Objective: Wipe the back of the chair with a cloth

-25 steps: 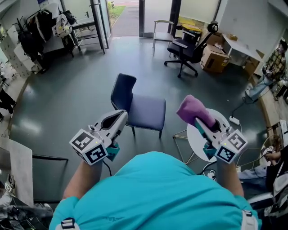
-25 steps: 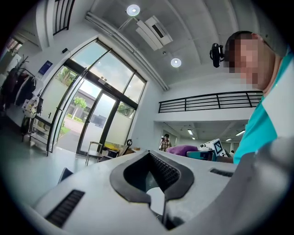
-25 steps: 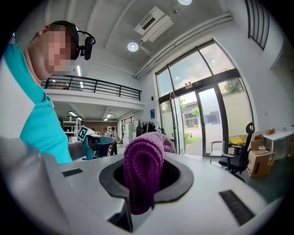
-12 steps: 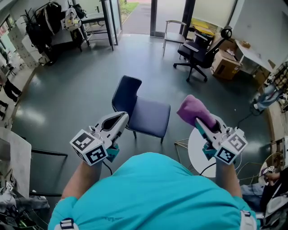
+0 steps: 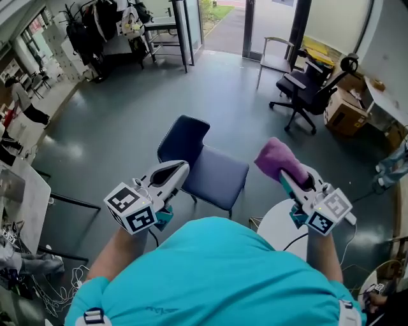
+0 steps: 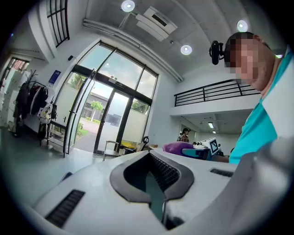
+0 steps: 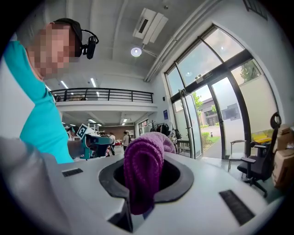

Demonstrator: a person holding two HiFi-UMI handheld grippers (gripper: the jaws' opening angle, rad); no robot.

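right gripper jaws clamped on purple cloth, raised at right, apart from chair. left gripper jaws together, nothing between, near side of chair. chair back far-left of seat.

The chair stands on the floor ahead of the person, its backrest at the far left of its seat. The left gripper hangs before the chair's near left edge. The right gripper is to the chair's right, with a round table below it, near the chair. The cloth sits between the right gripper's jaws and sticks out ahead of them. Well behind the chair, to the right, stands an office chair, with a cardboard box at its right and 1 armchair behind it by the doorway. At the far left back stands a coat rack
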